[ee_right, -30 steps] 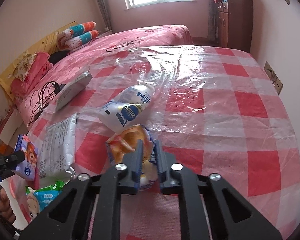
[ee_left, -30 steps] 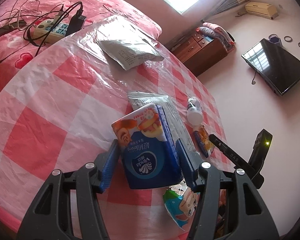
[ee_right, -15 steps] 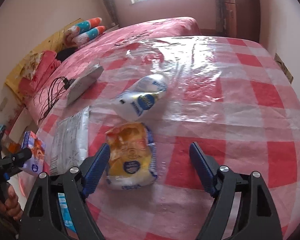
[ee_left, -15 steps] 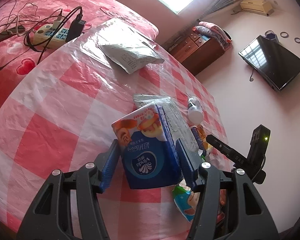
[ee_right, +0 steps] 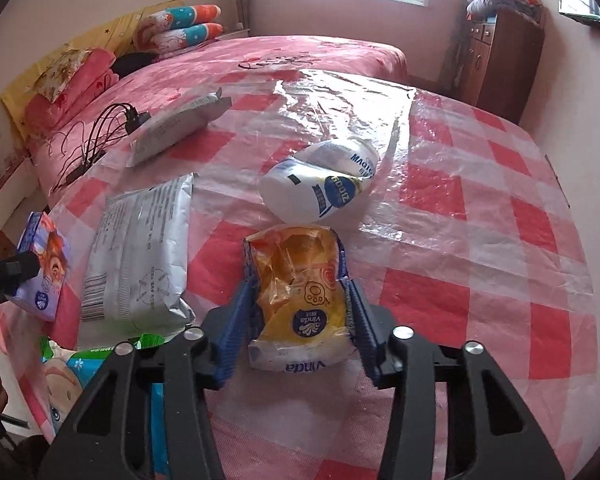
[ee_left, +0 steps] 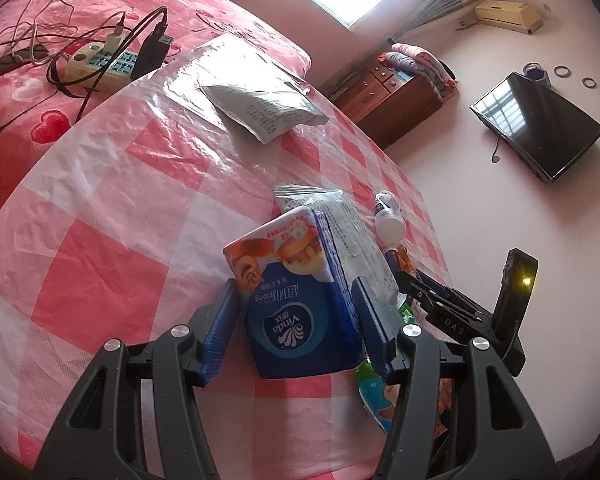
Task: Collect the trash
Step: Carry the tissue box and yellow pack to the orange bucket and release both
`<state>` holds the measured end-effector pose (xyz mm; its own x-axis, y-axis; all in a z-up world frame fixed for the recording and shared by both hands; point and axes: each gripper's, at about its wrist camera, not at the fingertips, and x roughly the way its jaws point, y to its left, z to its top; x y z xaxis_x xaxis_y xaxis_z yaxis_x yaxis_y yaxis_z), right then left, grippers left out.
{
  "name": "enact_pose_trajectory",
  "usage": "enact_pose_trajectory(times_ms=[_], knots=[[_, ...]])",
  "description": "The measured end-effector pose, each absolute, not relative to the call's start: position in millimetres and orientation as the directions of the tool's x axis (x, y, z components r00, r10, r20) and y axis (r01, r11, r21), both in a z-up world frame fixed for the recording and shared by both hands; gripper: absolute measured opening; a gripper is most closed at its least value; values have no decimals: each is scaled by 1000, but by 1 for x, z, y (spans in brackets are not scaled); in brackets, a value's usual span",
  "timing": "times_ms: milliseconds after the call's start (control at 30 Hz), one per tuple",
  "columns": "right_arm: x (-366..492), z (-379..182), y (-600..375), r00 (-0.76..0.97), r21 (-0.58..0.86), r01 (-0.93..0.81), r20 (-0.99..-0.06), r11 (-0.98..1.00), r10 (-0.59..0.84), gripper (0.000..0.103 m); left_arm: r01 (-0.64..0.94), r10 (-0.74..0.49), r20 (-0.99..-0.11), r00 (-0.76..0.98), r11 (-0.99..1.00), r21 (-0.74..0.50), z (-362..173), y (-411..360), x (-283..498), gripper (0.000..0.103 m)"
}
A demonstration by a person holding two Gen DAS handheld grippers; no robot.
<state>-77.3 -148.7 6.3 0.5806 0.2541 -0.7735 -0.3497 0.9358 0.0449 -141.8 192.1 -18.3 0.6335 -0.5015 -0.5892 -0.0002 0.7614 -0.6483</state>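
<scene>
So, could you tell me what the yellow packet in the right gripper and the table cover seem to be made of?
Yellow packet: apparently thin glossy plastic film, crinkled and creased between the right gripper's pads. Table cover: a clear plastic sheet, probably, over red-checked cloth; it wrinkles and glares under the window light.

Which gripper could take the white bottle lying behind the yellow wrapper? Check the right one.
Probably not yet: the right gripper has just been closing around the yellow wrapper, filling it. The white bottle lies just beyond, otherwise unobstructed.
</scene>
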Motion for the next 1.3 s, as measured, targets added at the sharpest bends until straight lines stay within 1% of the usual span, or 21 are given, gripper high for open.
enact_pose_trajectory(times_ms=[33, 67, 100, 367, 667, 833, 1000, 1167, 1300], knots=[[-78, 7, -149, 584, 44, -346, -771, 937, 253, 39, 3, -504, -587, 633, 760, -650, -18, 193, -142, 58], [-79, 9, -151, 590, 44, -341, -768, 939, 250, 30, 5, -506, -586, 633, 760, -650, -18, 193, -142, 58], [-80, 10, -152, 591, 48, -338, -766, 940, 252, 28, 7, -506, -584, 635, 759, -651, -19, 194, -142, 58], [-91, 15, -150, 606, 57, -318, -756, 946, 249, 25, 18, -519, -561, 645, 744, -668, -18, 204, -148, 58], [-102, 42, -148, 646, 95, -299, -712, 950, 275, 25, 29, -510, -542, 668, 746, -665, -12, 218, -157, 58], [-107, 60, -135, 637, 153, -328, -693, 932, 338, 25, 29, -494, -527, 691, 748, -663, -6, 230, -165, 58], [-112, 73, -97, 589, 213, -414, -679, 885, 438, 25, 6, -459, -523, 719, 756, -655, -2, 250, -174, 58], [-118, 81, -44, 497, 284, -522, -664, 804, 558, 25, -42, -397, -534, 746, 773, -634, 2, 278, -188, 58], [-126, 82, 5, 403, 326, -606, -660, 726, 633, 25, -111, -326, -552, 767, 780, -615, 1, 310, -208, 58]])
